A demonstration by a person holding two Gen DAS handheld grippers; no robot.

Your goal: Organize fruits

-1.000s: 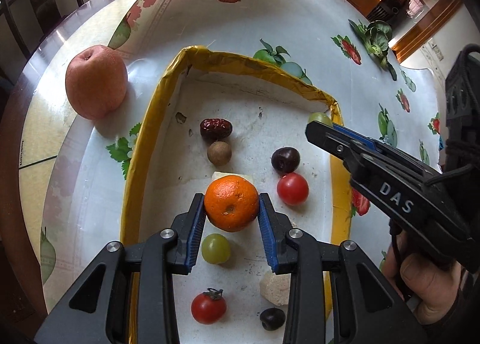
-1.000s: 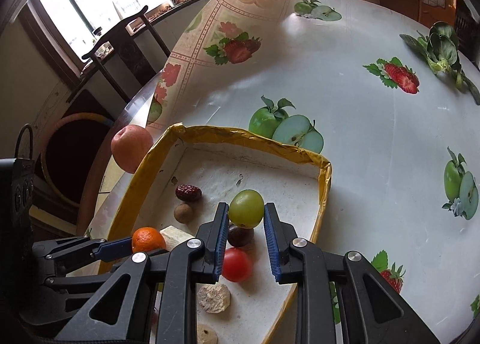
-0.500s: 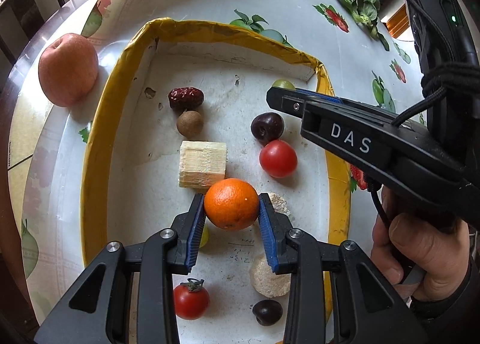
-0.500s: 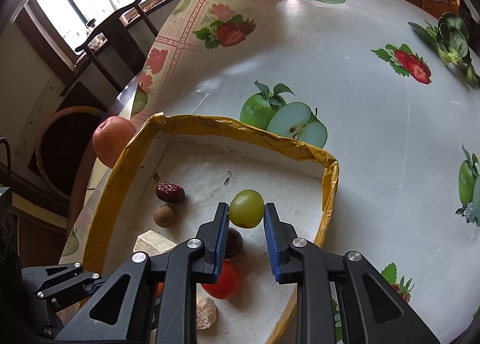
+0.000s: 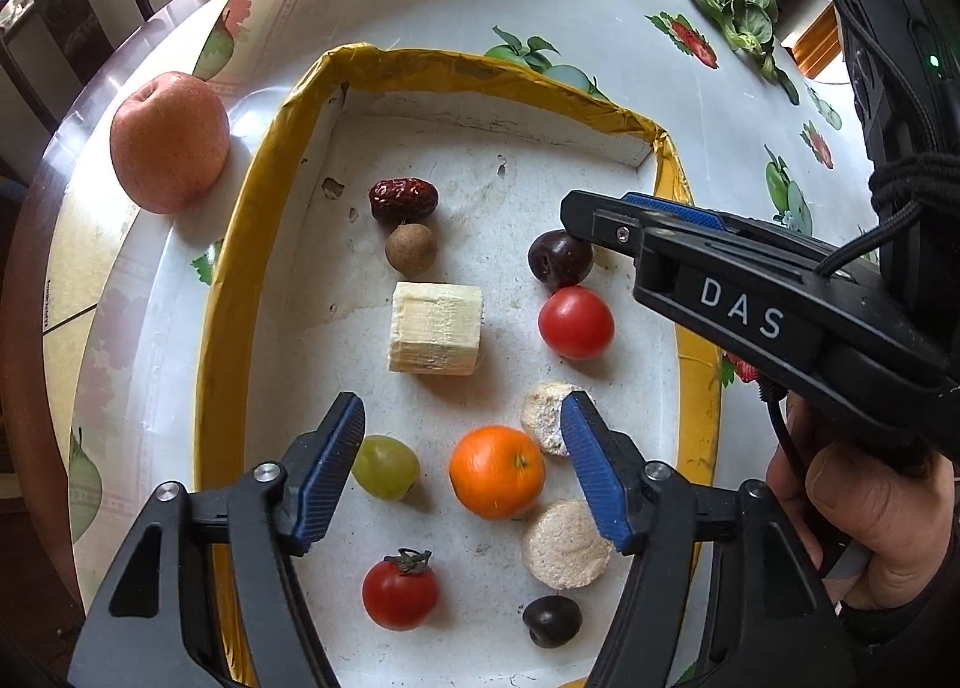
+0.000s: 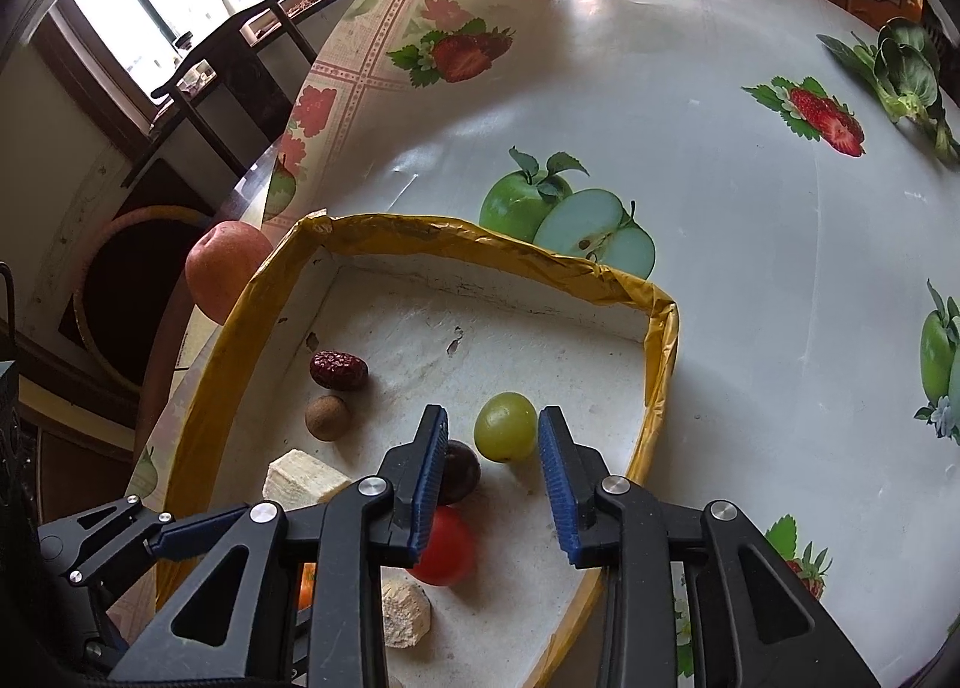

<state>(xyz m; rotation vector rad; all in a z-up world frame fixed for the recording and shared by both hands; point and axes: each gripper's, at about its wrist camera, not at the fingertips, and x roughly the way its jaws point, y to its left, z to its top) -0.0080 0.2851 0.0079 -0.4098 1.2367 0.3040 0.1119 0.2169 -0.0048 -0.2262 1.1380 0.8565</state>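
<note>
A white tray with a yellow rim [image 5: 228,292] holds the fruit. My left gripper [image 5: 462,472] is open; the orange [image 5: 497,471] lies on the tray floor between its fingers, a green grape [image 5: 385,466] by the left finger. My right gripper [image 6: 492,478] is open; another green grape [image 6: 505,427] rests on the tray between its fingertips. The right gripper also shows in the left wrist view [image 5: 624,220], over the tray's right side. The tray also shows in the right wrist view [image 6: 660,352].
In the tray lie a red date [image 5: 402,199], a brown longan [image 5: 410,249], a pale cube [image 5: 436,328], dark plums [image 5: 559,258], tomatoes [image 5: 576,322], and beige pieces [image 5: 564,544]. A large apple [image 5: 169,141] sits on the table left of the tray.
Both grippers opened. The left one let the orange down onto the tray floor; the right one let the green grape down at the tray's far right part.
</note>
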